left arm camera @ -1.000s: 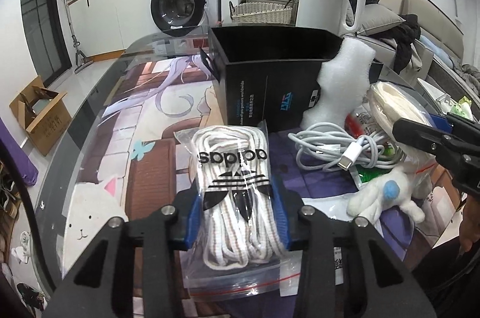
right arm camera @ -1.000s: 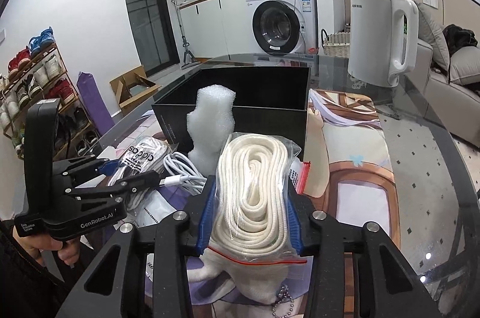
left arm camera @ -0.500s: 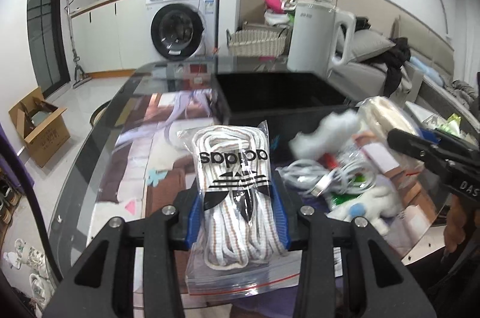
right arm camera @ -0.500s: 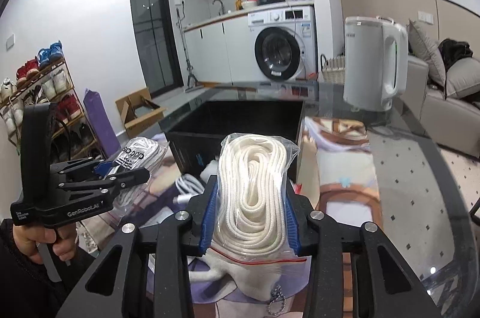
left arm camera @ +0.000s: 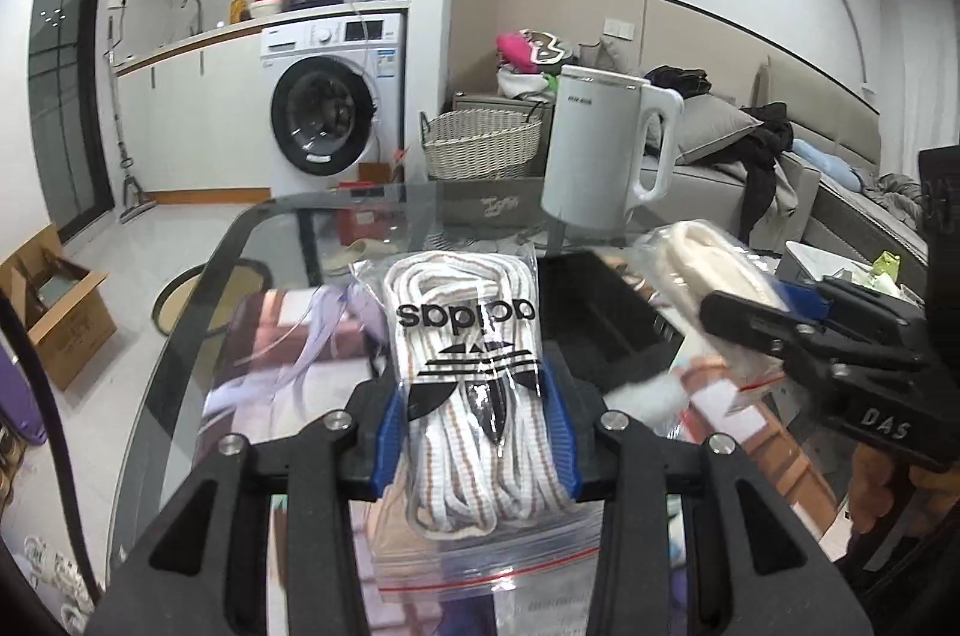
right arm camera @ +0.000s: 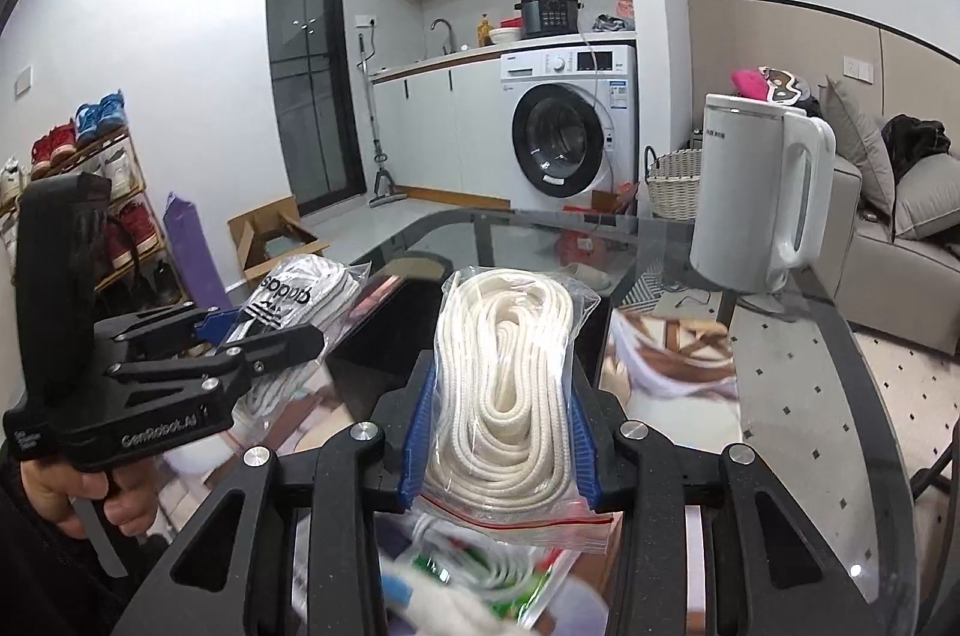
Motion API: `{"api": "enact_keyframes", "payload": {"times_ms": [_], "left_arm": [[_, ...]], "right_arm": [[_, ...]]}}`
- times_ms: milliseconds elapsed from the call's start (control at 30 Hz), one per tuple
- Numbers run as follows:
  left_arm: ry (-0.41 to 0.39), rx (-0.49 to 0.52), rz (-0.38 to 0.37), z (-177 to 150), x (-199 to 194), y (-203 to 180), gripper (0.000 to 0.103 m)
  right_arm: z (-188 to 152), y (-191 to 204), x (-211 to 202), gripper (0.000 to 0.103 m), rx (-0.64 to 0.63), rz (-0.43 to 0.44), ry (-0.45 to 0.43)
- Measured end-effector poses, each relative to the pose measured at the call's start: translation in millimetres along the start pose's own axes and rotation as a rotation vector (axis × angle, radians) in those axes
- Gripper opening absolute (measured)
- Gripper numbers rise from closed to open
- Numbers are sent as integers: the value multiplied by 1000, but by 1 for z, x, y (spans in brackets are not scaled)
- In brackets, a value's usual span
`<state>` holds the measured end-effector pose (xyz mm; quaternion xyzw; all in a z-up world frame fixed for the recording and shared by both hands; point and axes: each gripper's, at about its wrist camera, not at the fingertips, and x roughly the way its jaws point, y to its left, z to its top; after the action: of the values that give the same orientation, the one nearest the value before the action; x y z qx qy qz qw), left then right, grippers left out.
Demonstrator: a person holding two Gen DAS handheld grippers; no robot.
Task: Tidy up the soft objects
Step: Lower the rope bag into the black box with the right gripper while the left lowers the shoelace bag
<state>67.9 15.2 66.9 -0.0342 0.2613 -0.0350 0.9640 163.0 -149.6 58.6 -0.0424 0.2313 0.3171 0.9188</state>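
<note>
My left gripper (left arm camera: 474, 432) is shut on a clear zip bag of striped white adidas laces (left arm camera: 474, 366), held up above the glass table (left arm camera: 198, 336). My right gripper (right arm camera: 501, 441) is shut on a clear zip bag of cream rope (right arm camera: 510, 378), also held in the air. Each gripper shows in the other's view: the right one (left arm camera: 750, 318) with its rope bag (left arm camera: 714, 270), the left one (right arm camera: 258, 342) with its lace bag (right arm camera: 294, 294). The black open box (left arm camera: 606, 318) lies just ahead of and below both bags. A white plush (right arm camera: 444, 606) is blurred at the bottom.
A white electric kettle (left arm camera: 606, 156) stands on the far side of the table, beyond the box. A patterned mat (right arm camera: 666, 354) covers the table top. A wicker basket (left arm camera: 480, 144), a washing machine (left arm camera: 330, 108) and a sofa (right arm camera: 900, 240) lie beyond the table.
Both grippers have risen and tilted up with their bags. The box, foam, cable and plush have dropped low or out of view; the kitchen and the kettle now fill the upper frames.
</note>
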Motion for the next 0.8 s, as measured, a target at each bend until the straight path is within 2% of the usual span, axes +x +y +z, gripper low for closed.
{"api": "enact_keyframes", "payload": {"times_ms": [133,333,567,800], "left_arm": [[-12,30,-8,15,15,-5,39],[-12,39,-21,32,42,-4,39],[19,14,-24,29,68,7,39],[47,37,-29,25,84,6,39]], "right_arm": [[18,-7,18,39,7,-11,-6],[27,-16,46,38,-1,-19,7],[24,-22,73,39,-2,-8,51],[21,-19,94,38,-30,-9,85]]}}
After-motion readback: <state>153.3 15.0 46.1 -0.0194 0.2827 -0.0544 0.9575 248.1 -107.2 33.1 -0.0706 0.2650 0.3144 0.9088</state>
